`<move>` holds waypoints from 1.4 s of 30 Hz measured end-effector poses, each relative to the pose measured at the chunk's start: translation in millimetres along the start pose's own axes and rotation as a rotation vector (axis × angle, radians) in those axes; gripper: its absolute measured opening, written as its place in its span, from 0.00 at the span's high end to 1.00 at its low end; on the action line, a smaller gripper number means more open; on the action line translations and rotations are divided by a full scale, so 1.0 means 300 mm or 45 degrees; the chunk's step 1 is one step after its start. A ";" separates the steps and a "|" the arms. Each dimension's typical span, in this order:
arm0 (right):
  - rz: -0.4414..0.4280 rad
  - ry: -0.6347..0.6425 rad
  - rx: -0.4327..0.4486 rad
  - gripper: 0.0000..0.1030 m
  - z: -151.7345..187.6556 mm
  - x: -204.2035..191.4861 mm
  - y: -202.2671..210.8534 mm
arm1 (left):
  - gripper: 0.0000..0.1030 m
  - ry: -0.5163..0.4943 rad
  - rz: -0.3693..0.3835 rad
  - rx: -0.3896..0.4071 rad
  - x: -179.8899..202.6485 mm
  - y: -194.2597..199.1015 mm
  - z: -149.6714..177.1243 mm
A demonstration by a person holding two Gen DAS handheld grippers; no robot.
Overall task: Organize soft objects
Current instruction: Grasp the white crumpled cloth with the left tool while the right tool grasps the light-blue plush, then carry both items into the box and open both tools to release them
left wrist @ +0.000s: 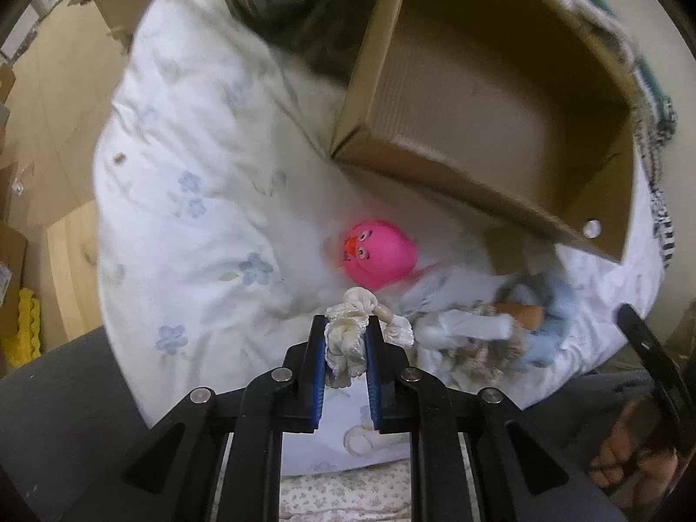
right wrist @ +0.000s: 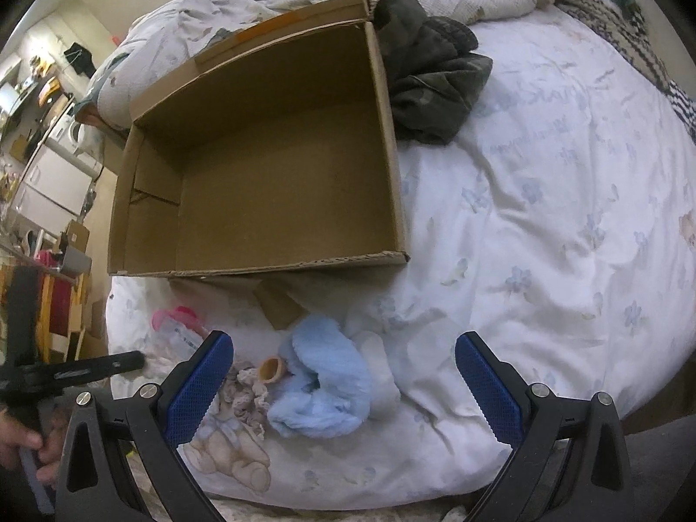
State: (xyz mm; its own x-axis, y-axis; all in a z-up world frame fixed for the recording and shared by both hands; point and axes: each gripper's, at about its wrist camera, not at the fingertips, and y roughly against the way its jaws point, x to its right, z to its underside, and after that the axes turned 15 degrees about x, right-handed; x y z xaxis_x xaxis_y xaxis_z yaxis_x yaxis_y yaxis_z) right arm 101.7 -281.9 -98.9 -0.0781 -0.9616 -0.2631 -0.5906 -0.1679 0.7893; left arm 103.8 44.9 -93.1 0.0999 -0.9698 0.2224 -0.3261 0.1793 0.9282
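My left gripper (left wrist: pixel 346 337) is shut on a cream scrunchie (left wrist: pixel 350 330) and holds it above the bed. A pink ball-like toy with a face (left wrist: pixel 377 254) lies just beyond it. An open cardboard box (left wrist: pixel 487 100) sits on the bed, empty inside; it also shows in the right wrist view (right wrist: pixel 261 152). My right gripper (right wrist: pixel 343 374) is open above a light blue fluffy item (right wrist: pixel 324 385), a beige frilly scrunchie (right wrist: pixel 248 396) and a white sock (right wrist: pixel 378 363). The same pile shows blurred in the left wrist view (left wrist: pixel 487 330).
A white floral duvet (right wrist: pixel 543 217) covers the bed. A dark green garment (right wrist: pixel 430 87) lies behind the box's right side. A pink-capped bottle (right wrist: pixel 182 326) lies at the bed's left edge. Furniture and clutter stand at the left (right wrist: pixel 52 139).
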 end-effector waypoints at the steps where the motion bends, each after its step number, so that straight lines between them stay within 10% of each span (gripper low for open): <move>1: 0.000 -0.007 -0.002 0.00 0.000 0.004 -0.001 | 0.86 -0.025 -0.013 0.040 0.006 0.032 -0.002; 7: -0.002 -0.089 -0.078 0.00 0.016 0.042 -0.033 | 0.86 -0.113 -0.082 0.230 0.030 0.130 -0.023; 20: 0.049 -0.048 -0.335 0.18 0.098 0.023 -0.218 | 0.86 -0.143 -0.045 0.213 0.071 0.083 -0.020; 23: 0.062 -0.027 -0.374 0.57 0.122 0.024 -0.246 | 0.86 -0.146 -0.044 0.226 0.077 0.090 -0.019; 32: 0.106 0.032 -0.197 0.66 0.080 0.011 -0.115 | 0.86 -0.135 -0.078 0.275 0.056 0.122 -0.012; 42: -0.127 0.013 0.012 0.66 -0.039 -0.026 0.136 | 0.86 -0.147 -0.068 0.451 0.094 0.260 -0.065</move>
State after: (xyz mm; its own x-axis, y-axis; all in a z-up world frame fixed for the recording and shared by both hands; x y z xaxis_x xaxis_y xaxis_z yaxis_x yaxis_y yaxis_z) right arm 87.7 -283.7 -58.1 -0.0105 -0.9423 -0.3346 -0.6027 -0.2610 0.7540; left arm 99.4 34.8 -8.6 0.0254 -0.9921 0.1229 -0.6305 0.0795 0.7721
